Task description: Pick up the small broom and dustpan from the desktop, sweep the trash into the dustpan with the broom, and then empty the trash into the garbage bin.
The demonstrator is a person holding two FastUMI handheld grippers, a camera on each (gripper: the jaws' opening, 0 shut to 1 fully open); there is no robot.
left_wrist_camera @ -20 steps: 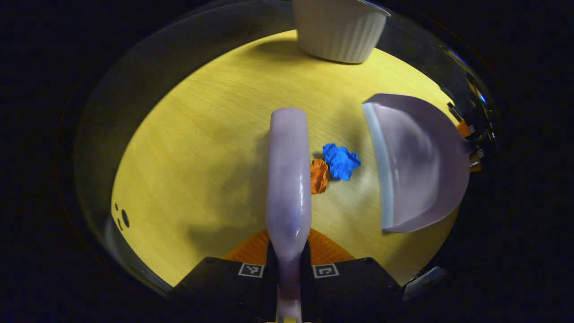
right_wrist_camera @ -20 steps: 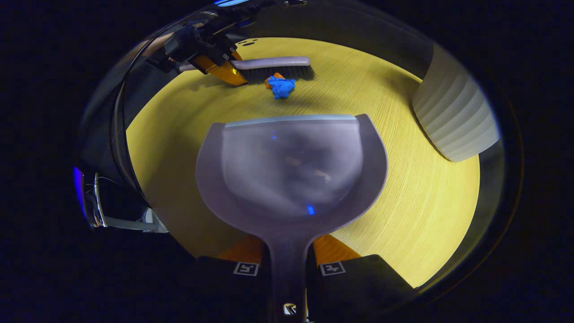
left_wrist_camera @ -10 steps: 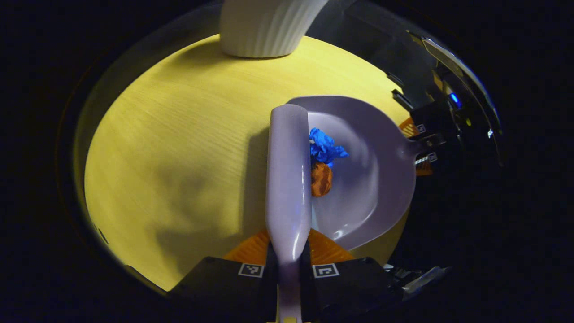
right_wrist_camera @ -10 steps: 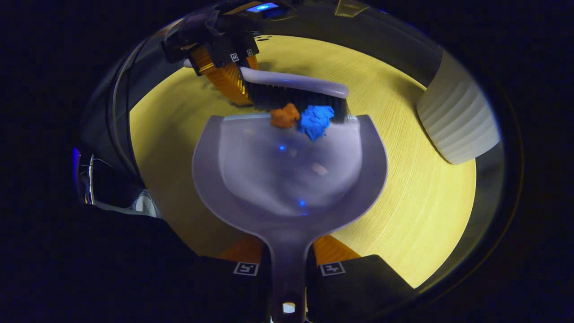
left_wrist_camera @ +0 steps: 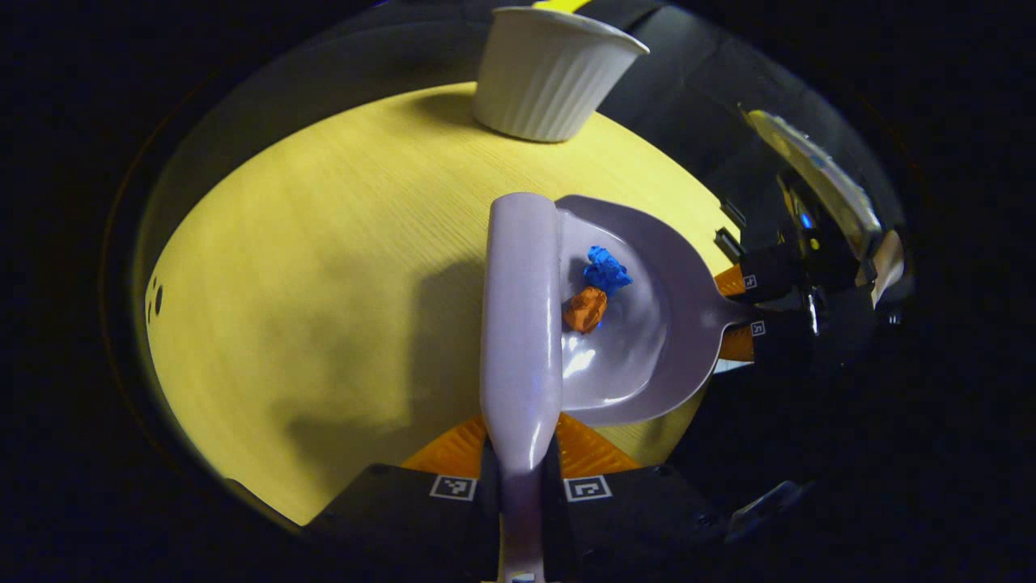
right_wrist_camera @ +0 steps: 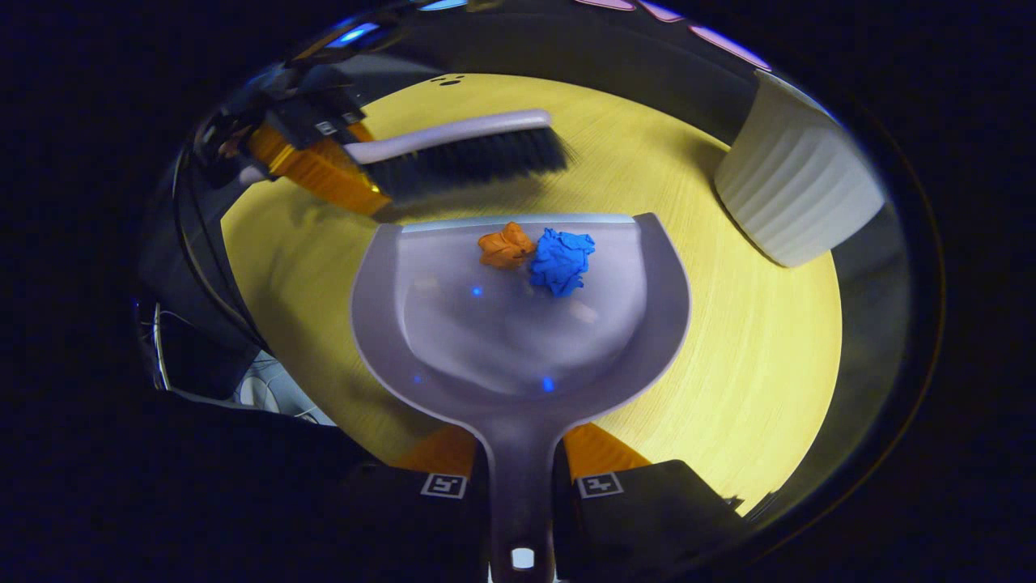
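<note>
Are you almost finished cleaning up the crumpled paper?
Done: the broom and dustpan are picked up, and the blue scrap and orange scrap lie inside the dustpan, near its front lip. In hand: the left gripper holds the broom raised off the table; the right gripper grips the dustpan's handle. Left: tipping the scraps into the white bin.

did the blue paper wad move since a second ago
Yes. The blue paper wad was out on the yellow table ahead of the dustpan; now it lies inside, past the front lip.
</note>
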